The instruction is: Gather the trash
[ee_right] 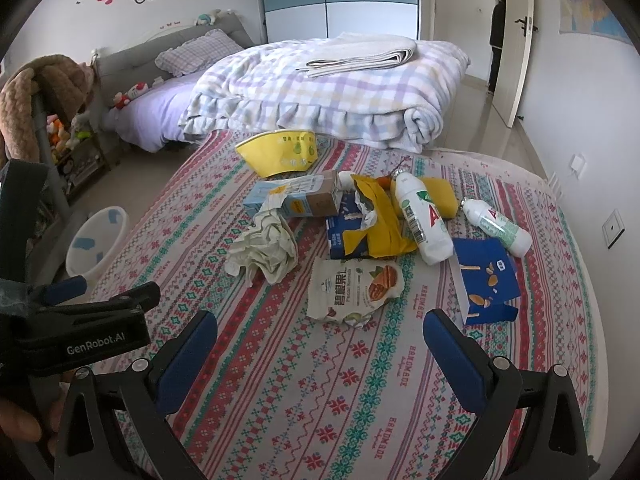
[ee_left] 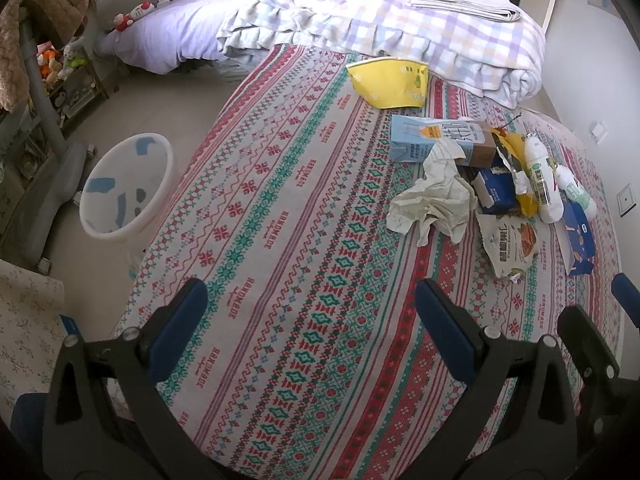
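Note:
A heap of trash lies on the patterned cloth (ee_right: 320, 380): crumpled white paper (ee_right: 266, 248), a nut snack bag (ee_right: 356, 288), a light blue carton (ee_right: 296, 198), a yellow wrapper (ee_right: 384, 220), a yellow paper bowl (ee_right: 280, 152), two white bottles (ee_right: 424, 220) (ee_right: 498, 222) and a dark blue box (ee_right: 486, 280). My right gripper (ee_right: 320, 344) is open over bare cloth, just short of the snack bag. My left gripper (ee_left: 310, 312) is open too, left of the heap, with the crumpled paper (ee_left: 434, 200) ahead to its right. Nothing is between either pair of fingers.
A white bin (ee_left: 128, 184) with blue patches stands on the floor at the cloth's left edge. A folded checked quilt (ee_right: 340, 92) lies behind the trash. A grey chair base (ee_left: 44, 200) and a toy shelf (ee_left: 68, 76) stand at far left. A door (ee_right: 516, 40) stands ajar at back right.

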Tool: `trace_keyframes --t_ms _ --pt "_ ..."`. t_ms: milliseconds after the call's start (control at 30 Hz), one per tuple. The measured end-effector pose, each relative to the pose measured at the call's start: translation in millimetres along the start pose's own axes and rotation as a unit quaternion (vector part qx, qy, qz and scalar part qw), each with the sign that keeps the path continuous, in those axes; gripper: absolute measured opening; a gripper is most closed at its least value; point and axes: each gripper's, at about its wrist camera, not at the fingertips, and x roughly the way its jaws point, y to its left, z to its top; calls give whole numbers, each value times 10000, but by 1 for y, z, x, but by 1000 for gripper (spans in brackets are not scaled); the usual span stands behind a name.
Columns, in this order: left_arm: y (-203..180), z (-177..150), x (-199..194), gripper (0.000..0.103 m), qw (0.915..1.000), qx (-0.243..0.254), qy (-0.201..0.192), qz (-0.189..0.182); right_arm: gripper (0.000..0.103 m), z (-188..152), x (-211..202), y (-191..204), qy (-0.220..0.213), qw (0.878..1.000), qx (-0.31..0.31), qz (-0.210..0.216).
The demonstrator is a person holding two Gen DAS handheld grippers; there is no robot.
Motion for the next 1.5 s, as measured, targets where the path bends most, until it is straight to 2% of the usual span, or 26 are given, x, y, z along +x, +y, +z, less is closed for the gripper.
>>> trace_keyframes --t_ms 633,833,900,967,1033,1100,1133,1167,1267,1333,1367,1433,1467,1500 --pt "0 0 0 103 10000 -23 4 -54 103 -4 3 -2 51 10000 3 -18" --pt "-6 8 0 103 9997 179 -92 -127 103 1 8 -9 152 9993 -145 -308" --pt "-15 13 -1 103 9990 378 -144 -208 103 13 9 -23 133 9981 -198 -575" --pt "-25 19 -3 103 9971 531 -332 -439 103 25 10 -49 103 9966 51 -816" --pt "-36 27 -1 103 9941 644 -370 -793 103 36 15 -82 260 9956 499 -743" --pt "-44 36 12 103 9943 763 -88 -744 103 41 26 -116 527 9921 1009 -529" --pt "-47 39 11 103 9934 694 -215 -892 103 41 32 -132 675 9885 1247 -534" --pt "-50 43 15 103 9928 696 -120 -972 103 42 36 -142 796 9854 1379 -605" --pt "-68 56 27 102 9901 995 -136 -984 103 40 52 -176 1163 9739 1719 -914" --pt "-79 61 42 102 9894 1228 -60 -776 103 40 58 -189 1264 9696 1910 -858" --pt "-83 62 51 99 9895 1288 7 -664 103 40 62 -194 1313 9684 1960 -809" --pt "-92 63 70 90 9879 1383 241 -666 103 41 71 -201 1434 9657 1997 -834" --pt "-94 62 74 88 9867 1374 369 -781 103 44 75 -201 1518 9640 2001 -873" --pt "-97 62 81 81 9854 1364 507 -881 103 44 81 -203 1615 9619 1978 -972"
